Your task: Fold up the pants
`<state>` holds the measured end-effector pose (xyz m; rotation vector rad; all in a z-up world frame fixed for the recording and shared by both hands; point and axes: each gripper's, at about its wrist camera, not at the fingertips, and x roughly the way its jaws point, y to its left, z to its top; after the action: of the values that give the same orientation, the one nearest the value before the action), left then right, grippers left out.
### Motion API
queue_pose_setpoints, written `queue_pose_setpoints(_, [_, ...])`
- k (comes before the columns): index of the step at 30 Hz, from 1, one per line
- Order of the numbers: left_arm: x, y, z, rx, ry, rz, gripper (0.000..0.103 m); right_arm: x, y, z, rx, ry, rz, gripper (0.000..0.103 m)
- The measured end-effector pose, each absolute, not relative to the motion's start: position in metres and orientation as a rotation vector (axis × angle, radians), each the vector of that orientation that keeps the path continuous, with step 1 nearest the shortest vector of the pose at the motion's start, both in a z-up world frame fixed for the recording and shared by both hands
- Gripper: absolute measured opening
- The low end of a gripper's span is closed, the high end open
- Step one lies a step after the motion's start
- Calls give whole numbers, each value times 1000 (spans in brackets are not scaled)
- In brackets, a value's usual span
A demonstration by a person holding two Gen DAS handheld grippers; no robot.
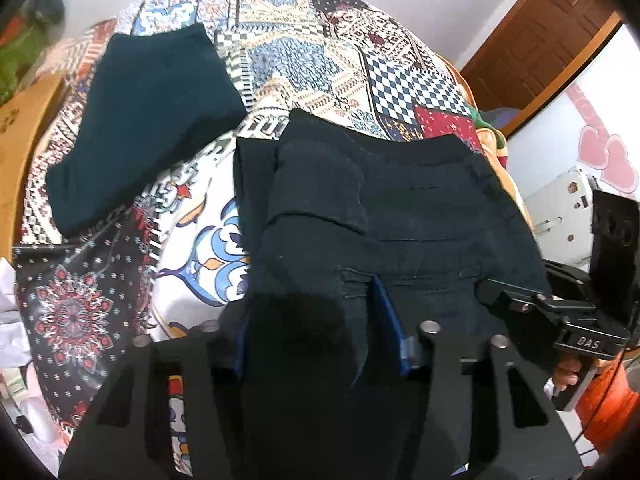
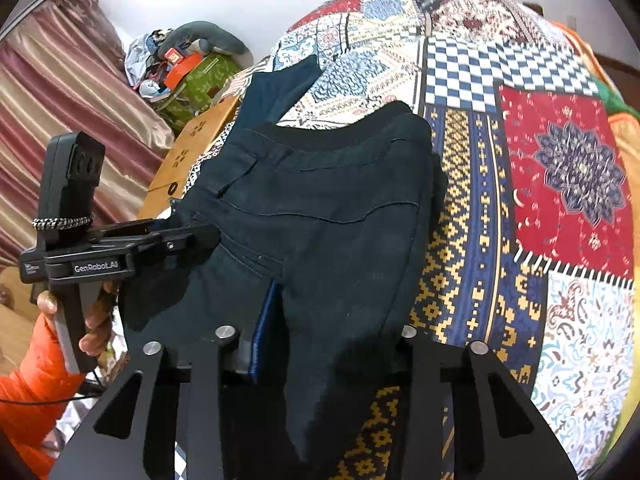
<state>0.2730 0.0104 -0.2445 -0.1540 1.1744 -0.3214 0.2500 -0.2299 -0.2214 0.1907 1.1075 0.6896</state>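
Left hand-held gripper [image 1: 320, 320]: partly closed, with dark cloth bunched between its blue-edged pads; it appears to pinch the near left edge of the pants, though whether the pads truly press is hard to tell from its own view.
Right hand-held gripper [image 2: 320, 344]: likewise narrowed onto a fold of the same cloth at the near right edge; one blue-edged pad shows against the fabric, the other is hidden under it.
Dark navy cotton pants with a ribbed black waistband [image 1: 400, 200]: lying on the bed between the two tools, waistband at the far end, near end gathered up into both grips.
Why held so: a grip on each near corner probably lets the cloth be lifted evenly and carried over toward the waistband without twisting.
Patchwork quilt bedspread [image 2: 520, 160]: flat patterned surface under the pants, giving room to lay the fold.
Folded dark teal garment [image 1: 140, 120]: set apart at the far left, seemingly done and out of the way.
Orange padded sleeve [image 2: 24, 392]: the person's arm behind the left tool.
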Motion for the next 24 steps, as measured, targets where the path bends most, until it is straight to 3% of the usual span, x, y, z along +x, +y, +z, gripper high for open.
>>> queue_pose_setpoints(9, [256, 11, -222, -149, 1111, -339, 30, 240, -223, -194, 150, 1047, 696, 24])
queue_pose_setpoints(24, [252, 57, -146, -105, 895, -231, 26, 268, -168, -135, 57, 899, 778, 23])
